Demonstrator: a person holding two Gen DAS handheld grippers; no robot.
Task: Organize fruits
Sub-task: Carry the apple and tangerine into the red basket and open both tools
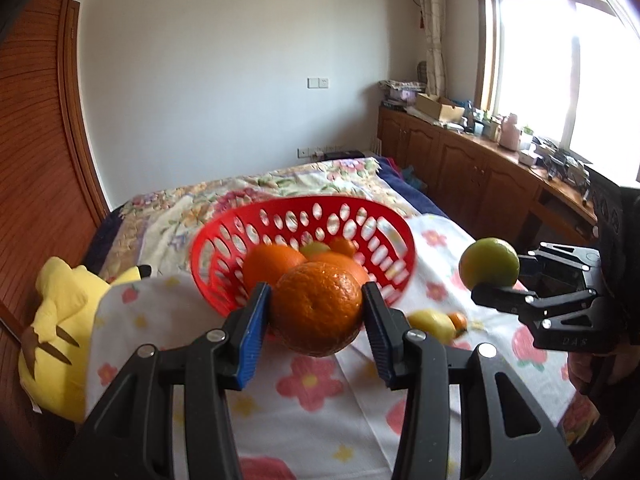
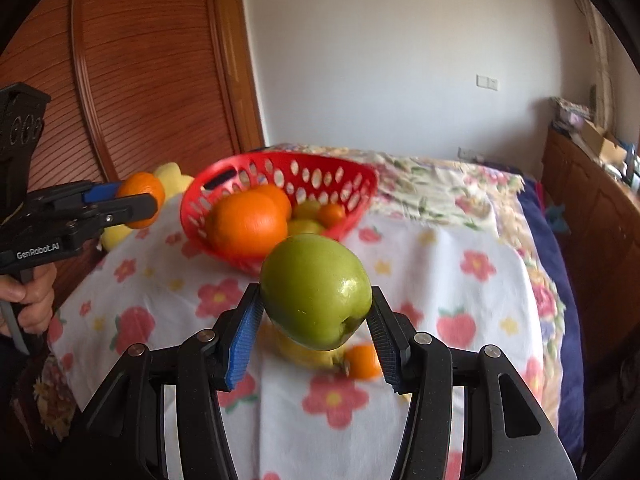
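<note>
My left gripper (image 1: 316, 316) is shut on an orange (image 1: 318, 306) and holds it in the air just in front of the red slotted basket (image 1: 372, 216). The basket holds several oranges and green fruits. My right gripper (image 2: 316, 320) is shut on a green apple (image 2: 316, 292), held above the flowered cloth, short of the basket (image 2: 360, 184). In the left wrist view the right gripper (image 1: 496, 280) with the apple (image 1: 489, 263) is at the right. In the right wrist view the left gripper (image 2: 136, 200) with the orange (image 2: 141, 196) is at the left.
A yellow fruit (image 1: 432, 322) and a small orange fruit (image 1: 458, 320) lie on the flowered cloth (image 1: 320, 392) right of the basket. A yellow plush toy (image 1: 56, 320) sits at the bed's left edge. A wooden wardrobe stands left, cabinets (image 1: 472, 176) right.
</note>
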